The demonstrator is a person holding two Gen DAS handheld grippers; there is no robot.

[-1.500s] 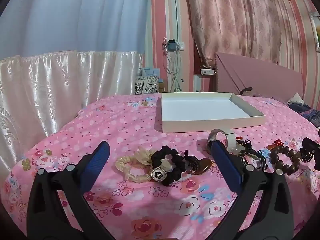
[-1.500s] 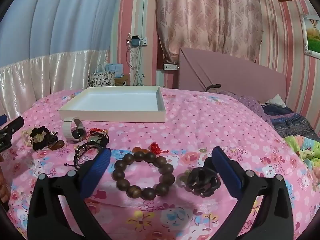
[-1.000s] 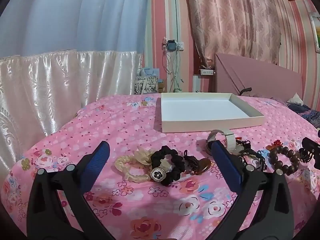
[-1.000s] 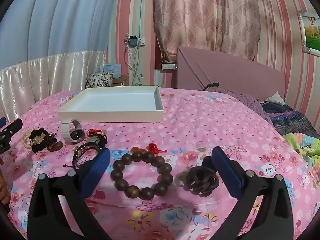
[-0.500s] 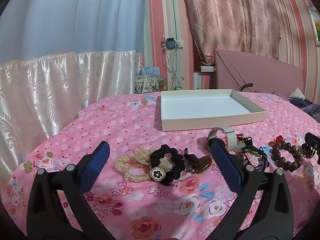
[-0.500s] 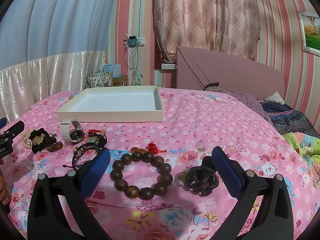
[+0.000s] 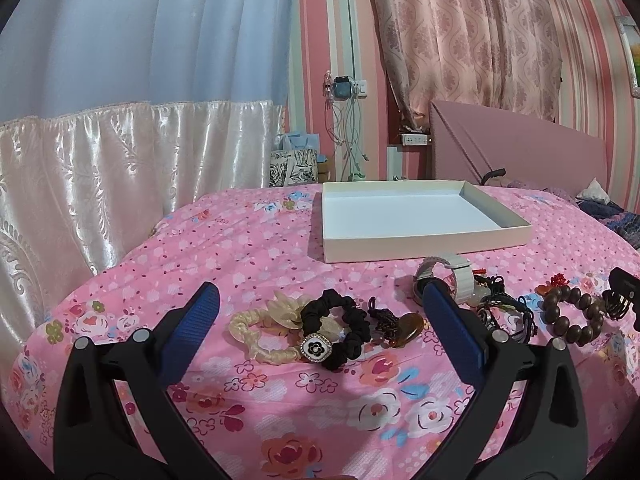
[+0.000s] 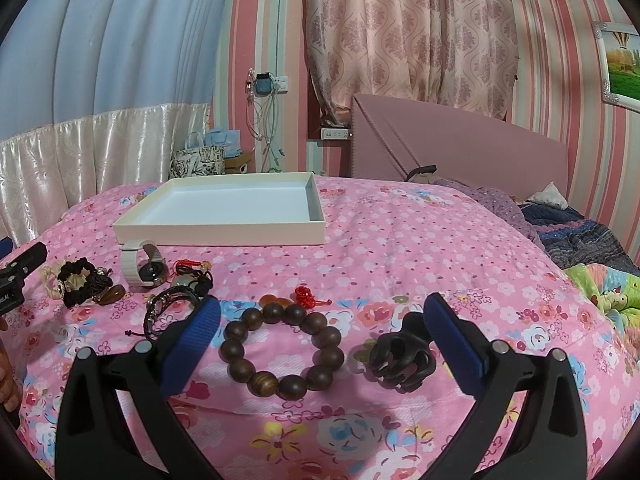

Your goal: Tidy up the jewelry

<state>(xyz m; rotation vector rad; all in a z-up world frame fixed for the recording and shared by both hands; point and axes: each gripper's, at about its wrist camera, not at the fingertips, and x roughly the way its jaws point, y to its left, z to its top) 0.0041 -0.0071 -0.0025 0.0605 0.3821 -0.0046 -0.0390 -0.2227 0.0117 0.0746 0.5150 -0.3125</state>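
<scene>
A row of jewelry lies on the pink floral bedspread in front of an empty white tray (image 7: 424, 246) (image 8: 220, 236). My left gripper (image 7: 320, 304) is open and empty, hovering just before a cream scrunchie (image 7: 256, 330), a black scrunchie with a flower charm (image 7: 334, 330) and an amber pendant (image 7: 406, 330). My right gripper (image 8: 320, 308) is open and empty, hovering over a dark wooden bead bracelet (image 8: 282, 350) and a black hair claw (image 8: 402, 356). A white-strapped watch (image 8: 144, 264) (image 7: 448, 276) and black cord bracelets (image 8: 168, 312) lie between the two groups.
A pink headboard (image 8: 460, 148) and rumpled dark bedding (image 8: 576, 232) are at the right. A shiny cream curtain (image 7: 100, 176) runs along the bed's left side. Bags (image 8: 200, 160) sit on the floor behind the tray.
Both grippers have drifted only slightly; the left view has tilted a little. Nothing on the bed has moved and both stay open.
</scene>
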